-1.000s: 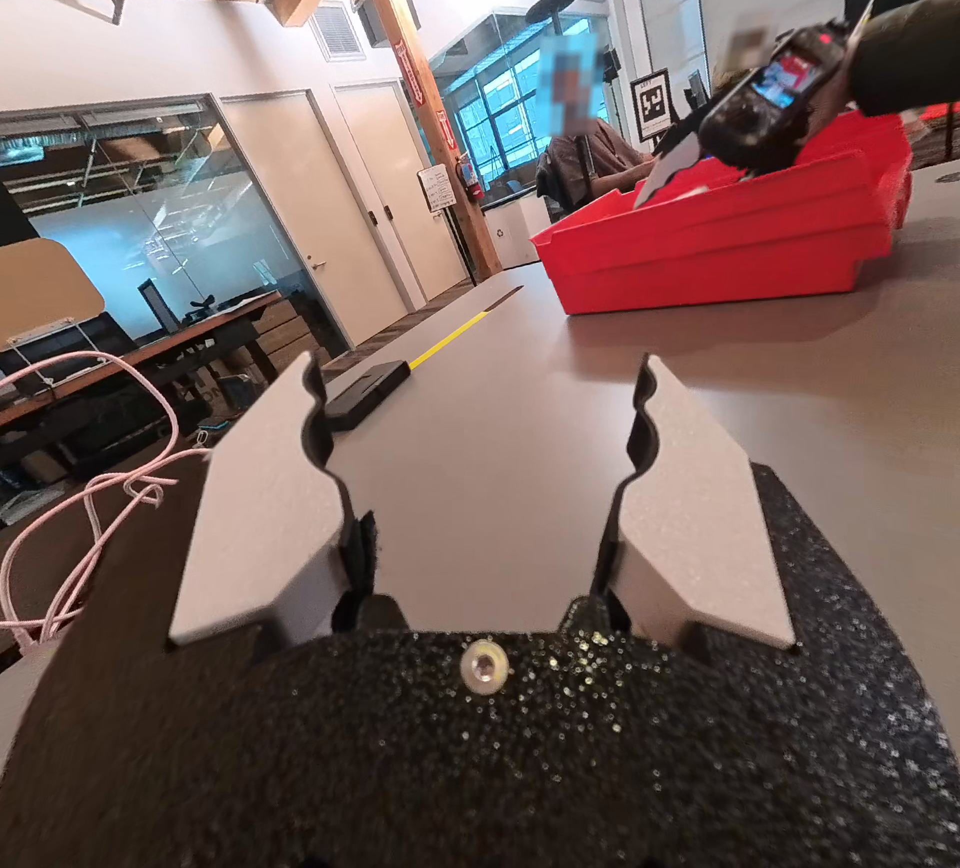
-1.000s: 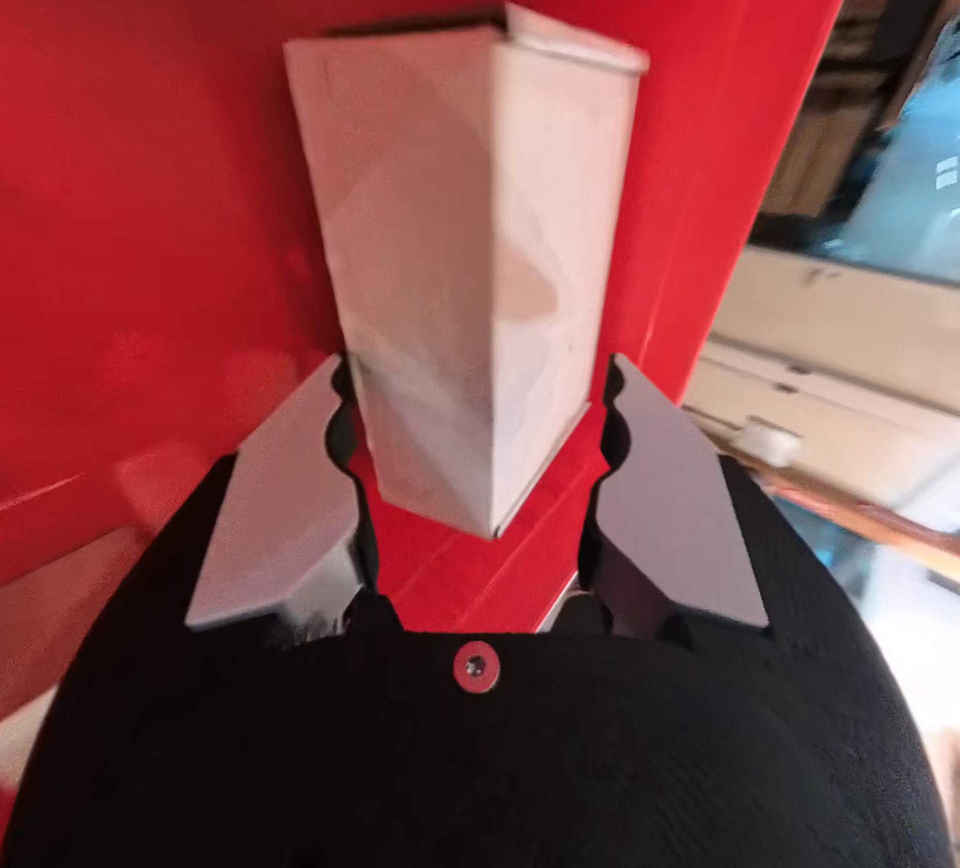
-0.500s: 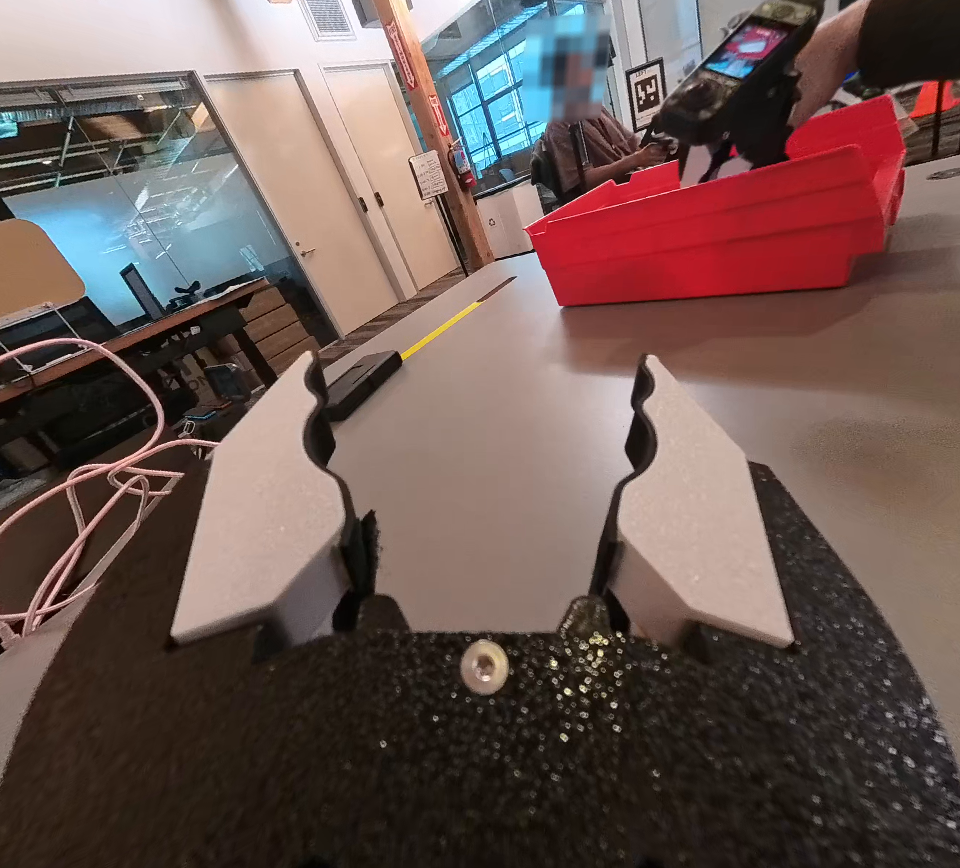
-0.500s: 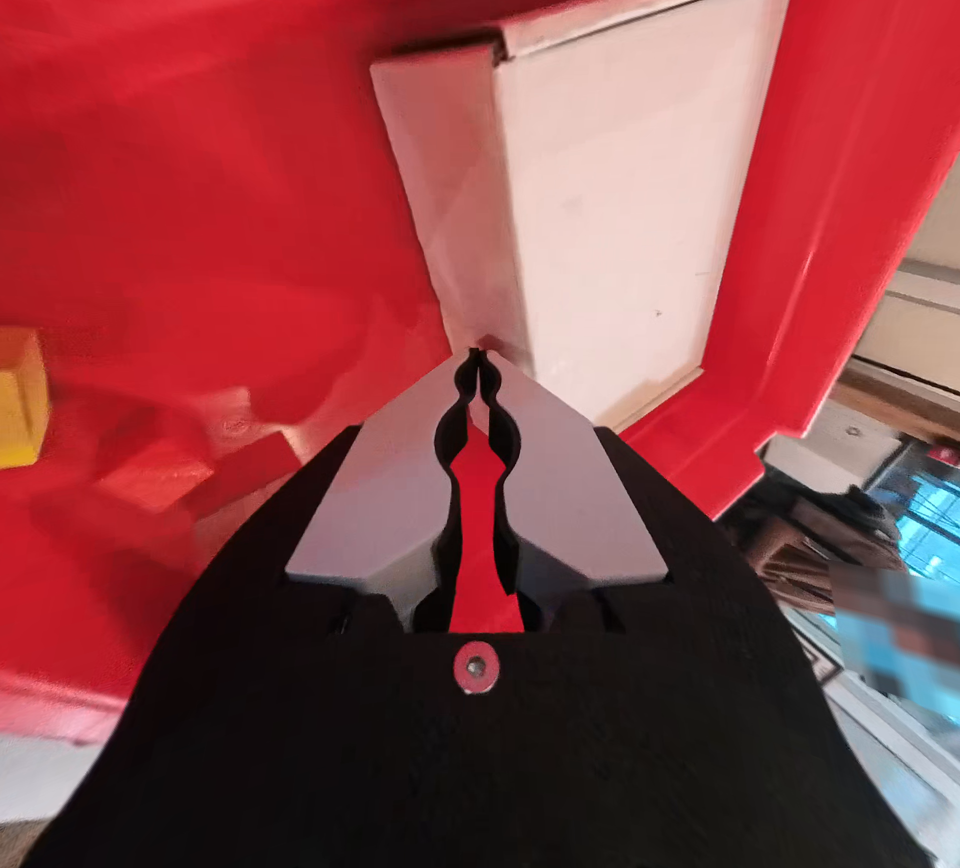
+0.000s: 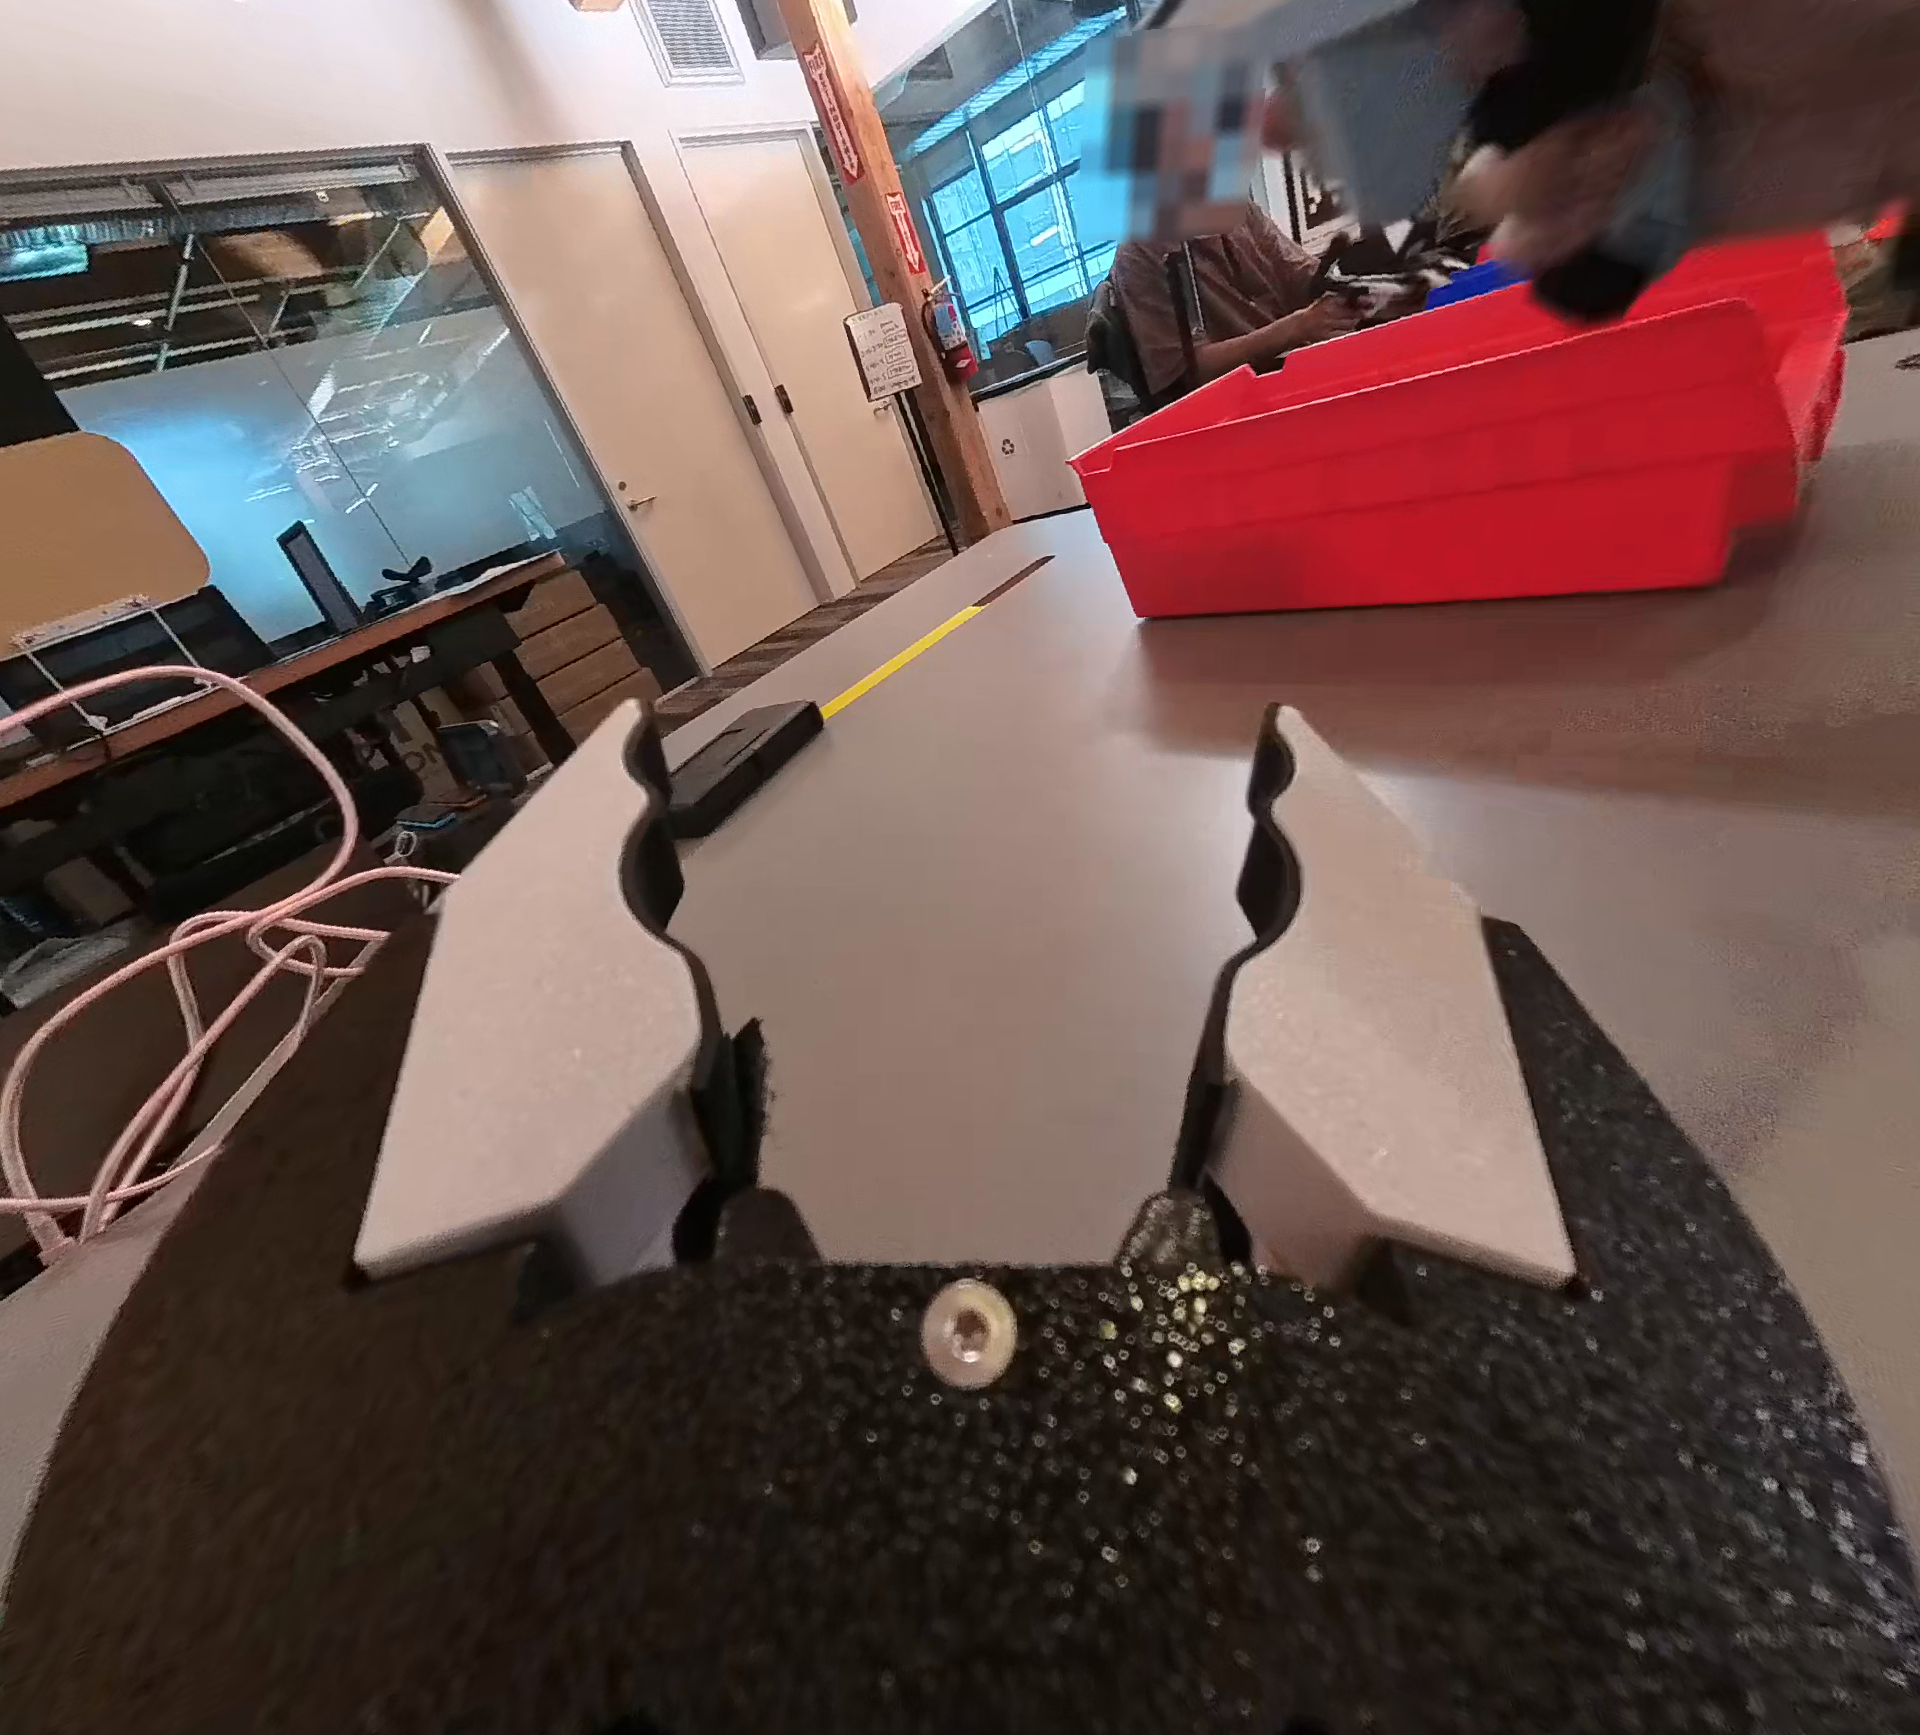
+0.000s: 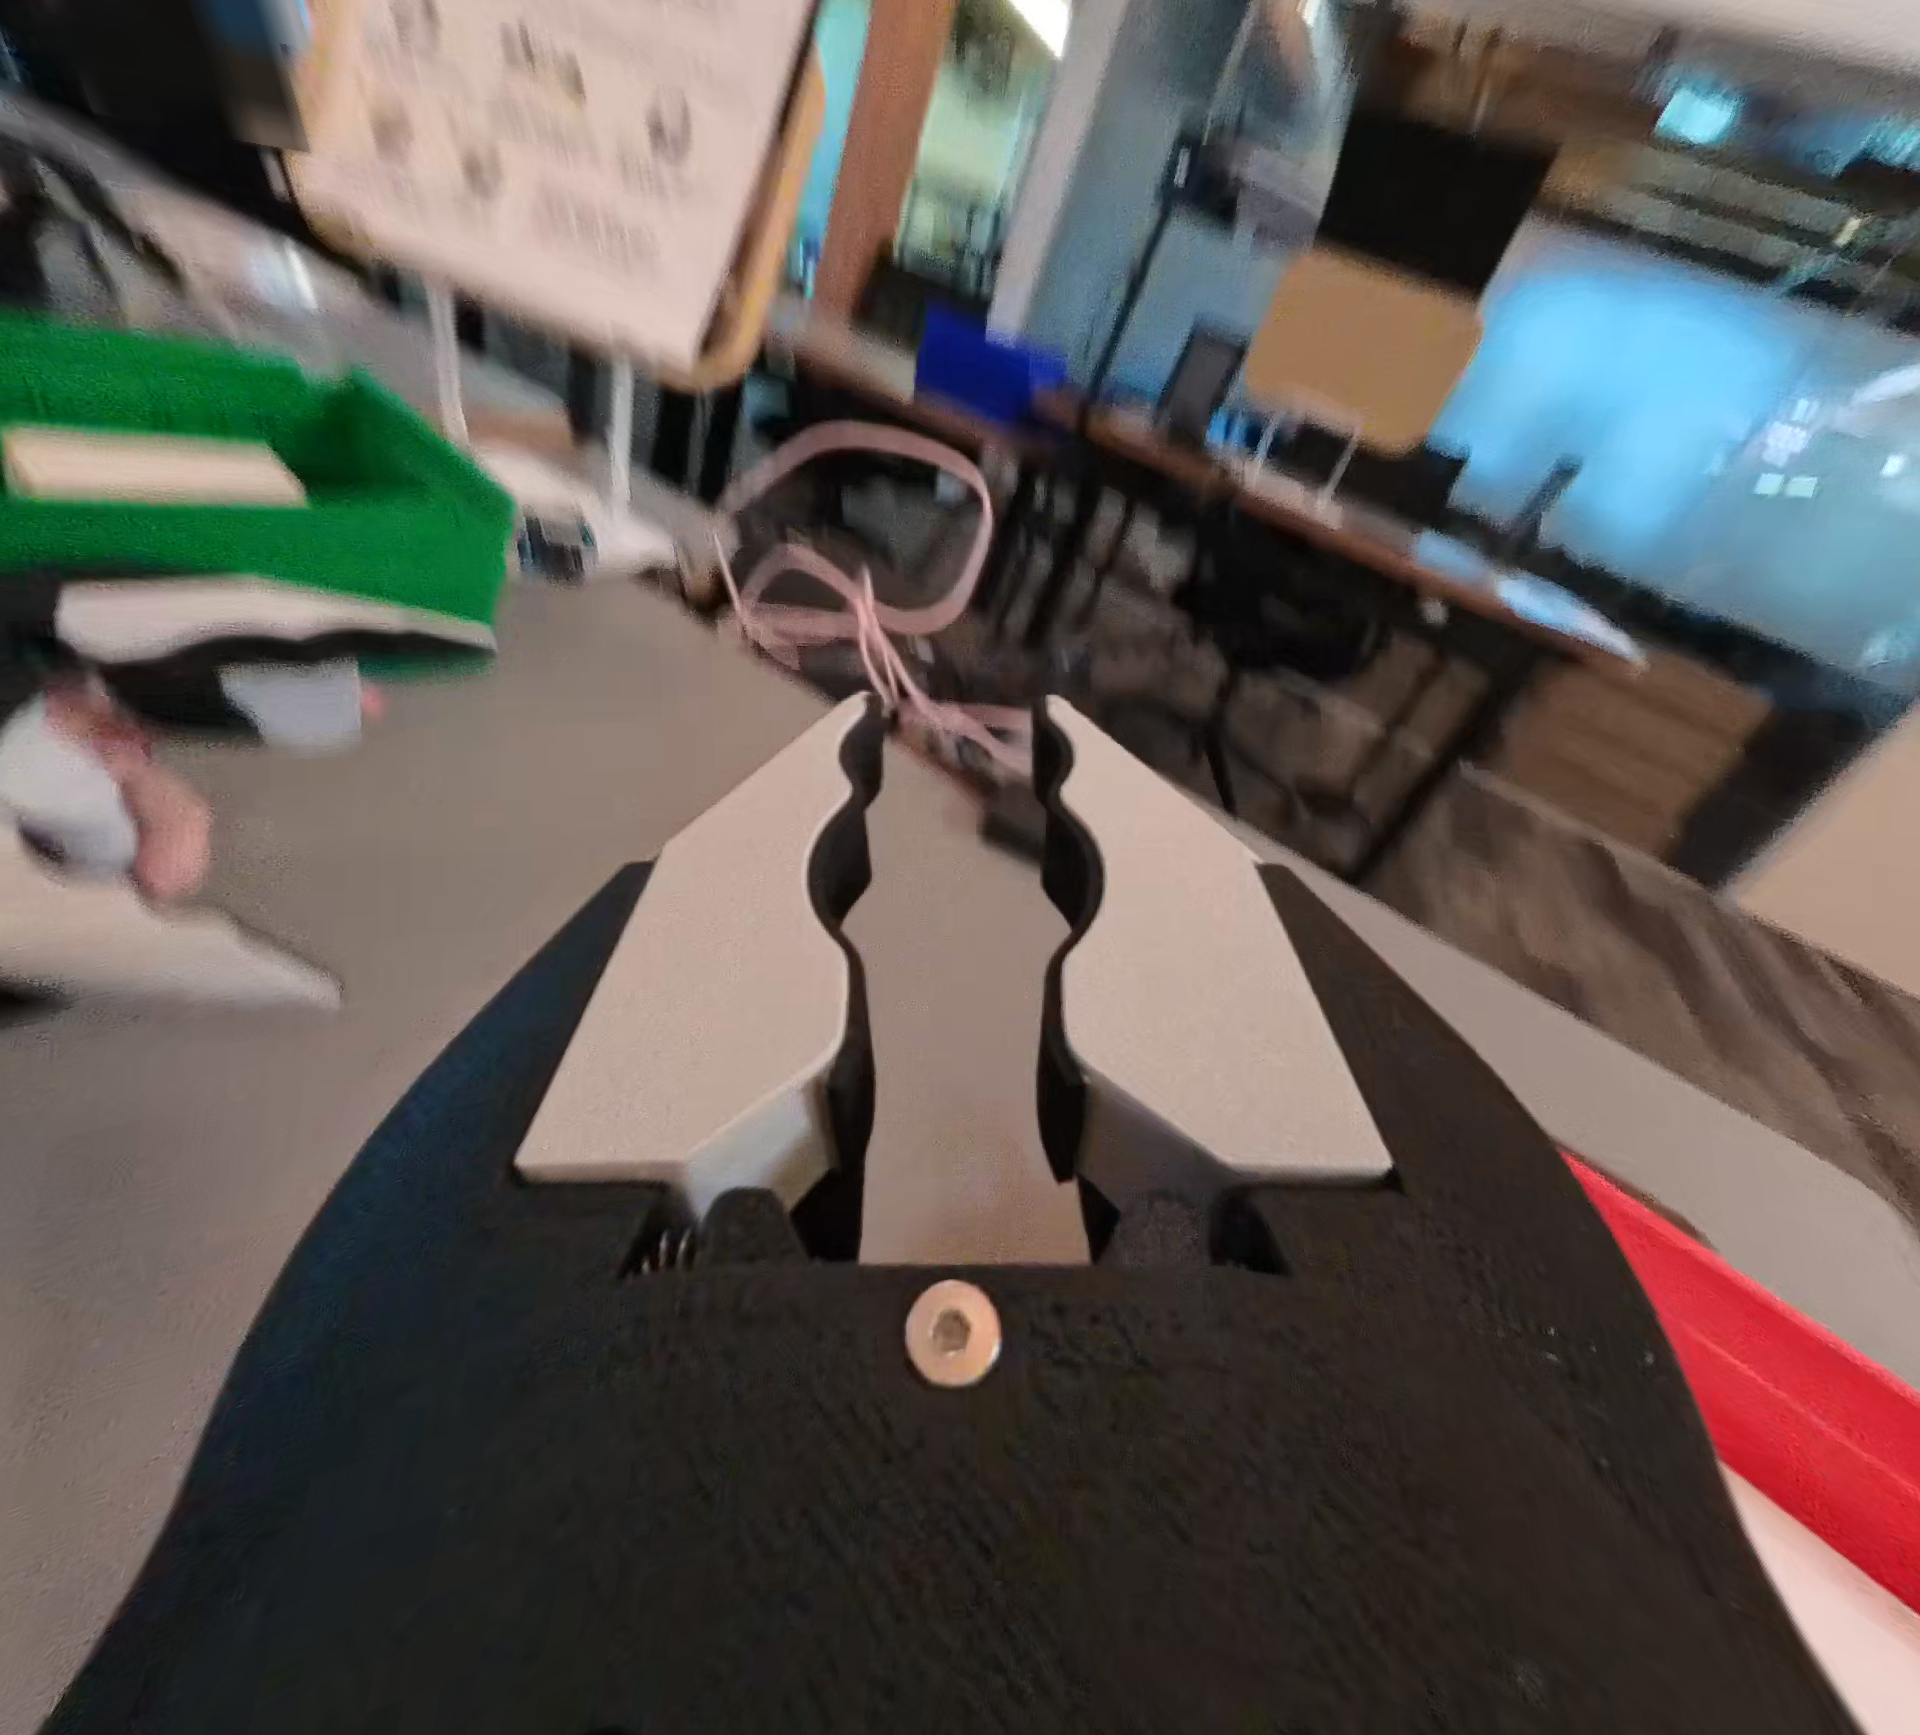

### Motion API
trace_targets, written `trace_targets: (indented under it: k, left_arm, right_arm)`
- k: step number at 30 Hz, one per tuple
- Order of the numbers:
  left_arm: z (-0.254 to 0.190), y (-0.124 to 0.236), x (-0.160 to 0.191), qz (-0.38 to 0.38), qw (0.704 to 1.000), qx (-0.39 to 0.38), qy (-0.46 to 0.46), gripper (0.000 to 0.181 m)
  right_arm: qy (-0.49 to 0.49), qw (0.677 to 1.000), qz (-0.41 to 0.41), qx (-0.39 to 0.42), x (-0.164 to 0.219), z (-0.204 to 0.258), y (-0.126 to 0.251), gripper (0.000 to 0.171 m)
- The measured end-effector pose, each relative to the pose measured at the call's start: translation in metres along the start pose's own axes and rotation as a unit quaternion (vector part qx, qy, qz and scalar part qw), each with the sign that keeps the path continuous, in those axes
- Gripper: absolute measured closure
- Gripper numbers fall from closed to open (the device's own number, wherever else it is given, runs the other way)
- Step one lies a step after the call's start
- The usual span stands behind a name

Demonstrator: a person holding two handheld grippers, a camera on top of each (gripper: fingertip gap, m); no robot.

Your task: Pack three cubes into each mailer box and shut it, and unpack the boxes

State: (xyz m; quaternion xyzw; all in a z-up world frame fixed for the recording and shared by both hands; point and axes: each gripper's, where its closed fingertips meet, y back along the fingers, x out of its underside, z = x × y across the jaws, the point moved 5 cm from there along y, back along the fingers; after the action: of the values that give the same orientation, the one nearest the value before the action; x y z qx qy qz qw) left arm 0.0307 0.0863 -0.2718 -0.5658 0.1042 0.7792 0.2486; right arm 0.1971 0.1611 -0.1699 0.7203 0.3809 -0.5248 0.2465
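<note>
Though motion-blurred, right gripper empty.

Bright daylit rm, wide-angle warp, rt view motion-blurred

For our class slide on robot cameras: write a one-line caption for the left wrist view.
Open left gripper rests low over a grey table, facing a red bin.

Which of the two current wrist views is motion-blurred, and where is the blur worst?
Right wrist view: smeared almost throughout, worst on the green bin and hanging board; only the right gripper stays crisp. Left wrist view: mostly sharp, table and red bin clear, blur limited to the top-right corner.
</note>
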Motion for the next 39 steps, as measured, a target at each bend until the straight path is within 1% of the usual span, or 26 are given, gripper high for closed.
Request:
trace_targets:
  k: [2, 4, 7, 9, 10, 14, 16, 18, 21, 25, 28, 31, 33, 34, 36, 37, 39]
  left_arm:
    - [0.003, 0.002, -0.001, -0.006, 1.0, -0.007, 0.005, 0.072]
    - [0.007, 0.003, -0.001, -0.006, 1.0, -0.014, 0.014, 0.072]
    - [0.014, 0.006, 0.0, -0.005, 0.999, -0.027, 0.029, 0.072]
    - [0.018, 0.009, -0.001, -0.01, 0.999, -0.035, 0.031, 0.072]
    - [0.019, 0.01, -0.002, -0.012, 0.999, -0.038, 0.03, 0.073]
    - [0.014, 0.008, -0.002, -0.013, 0.999, -0.025, 0.026, 0.073]
    - [0.01, 0.008, -0.003, -0.017, 1.0, -0.013, 0.008, 0.072]
    - [0.005, 0.011, -0.009, -0.023, 1.0, -0.004, -0.014, 0.072]
    - [-0.002, 0.016, -0.022, -0.041, 0.999, 0.007, -0.017, 0.071]
    - [-0.004, 0.028, -0.052, -0.048, 0.999, 0.018, 0.003, 0.058]
    - [0.014, 0.06, -0.09, -0.05, 0.998, 0.023, -0.006, 0.053]
    - [0.062, 0.1, -0.118, 0.005, 0.999, 0.01, -0.052, 0.053]
    - [0.102, 0.123, -0.125, 0.071, 0.996, 0.018, -0.058, 0.054]
    - [0.122, 0.132, -0.121, 0.115, 0.991, 0.021, -0.064, 0.057]
    - [0.161, 0.145, -0.096, 0.221, 0.971, 0.042, -0.081, 0.047]
    - [0.176, 0.149, -0.076, 0.281, 0.954, 0.066, -0.085, 0.043]
    - [0.196, 0.158, -0.032, 0.396, 0.907, 0.123, -0.077, 0.034]
  right_arm:
    - [0.001, 0.997, -0.072, 0.038, 0.016, 0.018, -0.033, 0.139]
    - [0.014, 0.991, -0.112, 0.072, 0.039, 0.029, -0.062, 0.133]
    - [0.03, 0.988, -0.096, 0.117, 0.072, 0.035, -0.092, 0.121]
    - [0.03, 0.993, -0.065, 0.094, 0.086, 0.043, -0.105, 0.114]
    - [0.033, 0.994, -0.058, 0.087, 0.089, 0.045, -0.106, 0.111]
    - [0.054, 0.993, -0.081, 0.073, 0.087, 0.05, -0.102, 0.101]
    - [0.066, 0.991, -0.1, 0.056, 0.084, 0.055, -0.103, 0.088]
    - [0.068, 0.991, -0.107, 0.036, 0.084, 0.06, -0.104, 0.079]
    - [0.067, 0.99, -0.122, 0.032, 0.08, 0.061, -0.101, 0.073]
    - [0.054, 0.99, -0.126, 0.027, 0.08, 0.06, -0.1, 0.067]
    - [0.045, 0.991, -0.126, 0.021, 0.081, 0.06, -0.102, 0.065]
    - [0.039, 0.991, -0.126, 0.015, 0.081, 0.063, -0.104, 0.065]
    - [0.034, 0.992, -0.124, 0.008, 0.082, 0.065, -0.106, 0.065]
    - [0.032, 0.992, -0.123, 0.005, 0.082, 0.066, -0.107, 0.064]
    - [0.029, 0.992, -0.122, 0.0, 0.083, 0.067, -0.108, 0.064]
    - [0.029, 0.992, -0.122, -0.003, 0.083, 0.068, -0.108, 0.064]
    - [0.027, 0.992, -0.12, -0.006, 0.084, 0.068, -0.109, 0.064]
